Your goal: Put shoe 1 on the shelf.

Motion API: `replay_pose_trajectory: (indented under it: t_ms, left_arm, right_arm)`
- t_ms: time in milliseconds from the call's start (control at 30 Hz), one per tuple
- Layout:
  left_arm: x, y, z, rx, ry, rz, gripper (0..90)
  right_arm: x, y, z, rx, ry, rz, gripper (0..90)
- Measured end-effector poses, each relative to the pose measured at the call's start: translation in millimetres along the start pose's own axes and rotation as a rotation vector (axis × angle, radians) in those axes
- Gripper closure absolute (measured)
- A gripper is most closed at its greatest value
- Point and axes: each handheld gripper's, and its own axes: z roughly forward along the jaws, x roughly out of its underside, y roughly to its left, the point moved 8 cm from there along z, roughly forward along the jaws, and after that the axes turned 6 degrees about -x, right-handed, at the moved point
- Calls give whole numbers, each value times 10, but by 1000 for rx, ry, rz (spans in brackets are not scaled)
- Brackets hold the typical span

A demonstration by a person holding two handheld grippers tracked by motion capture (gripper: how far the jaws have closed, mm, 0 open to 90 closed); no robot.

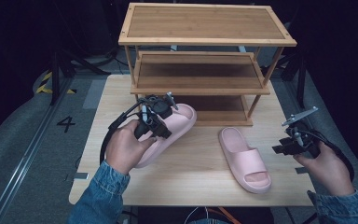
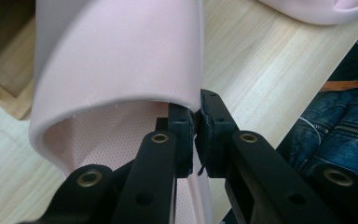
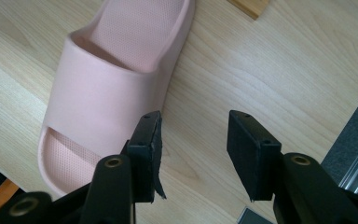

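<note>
Two pink slide sandals are on the pale wooden table. My left gripper [image 1: 161, 127] is shut on the strap edge of the left sandal [image 1: 179, 122], which is lifted and tilted toward the shelf. In the left gripper view the pads pinch the rim of that sandal's strap [image 2: 121, 56], and my left gripper [image 2: 195, 140] has no gap between its jaws. The second sandal [image 1: 244, 158] lies flat on the table, toe toward me. My right gripper [image 1: 284, 148] hovers to its right, open and empty. In the right gripper view this sandal [image 3: 112, 88] lies just left of my right gripper [image 3: 193, 154].
A three-tier bamboo shoe rack [image 1: 200, 70] stands at the back of the table [image 1: 200, 182]; its shelves hold nothing. The other sandal's toe [image 2: 317, 11] shows at the top of the left gripper view. Dark floor and stand legs surround the table.
</note>
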Motion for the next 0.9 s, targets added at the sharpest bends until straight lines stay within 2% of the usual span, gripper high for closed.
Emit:
replay_pose_trajectory:
  t_ms: [67, 167, 267, 433, 500, 633, 767, 900]
  left_arm:
    - [-33, 22, -61, -18, -13, 16, 840]
    - [-89, 39, -173, -7, -24, 29, 840]
    - [-158, 64, -277, -13, -35, 42, 840]
    - [-299, 132, -395, -26, -59, 53, 839]
    - [-420, 207, -445, -38, -70, 61, 839]
    - [-556, 288, -473, -69, -78, 57, 840]
    - [-663, 353, -461, -65, -84, 66, 839]
    - [-782, 432, -439, -79, -93, 66, 838]
  right_arm:
    - [23, -19, 7, -3, 5, 14, 555]
    - [57, -31, 5, -8, 7, 33, 555]
    - [82, -46, -3, -10, 4, 43, 553]
    - [122, -74, 11, -11, 2, 68, 554]
    - [146, -75, 33, -14, 12, 69, 553]
    - [157, -91, 10, -16, 3, 76, 551]
    - [186, -105, -12, -15, -1, 88, 550]
    - [201, -110, -16, -13, -4, 84, 550]
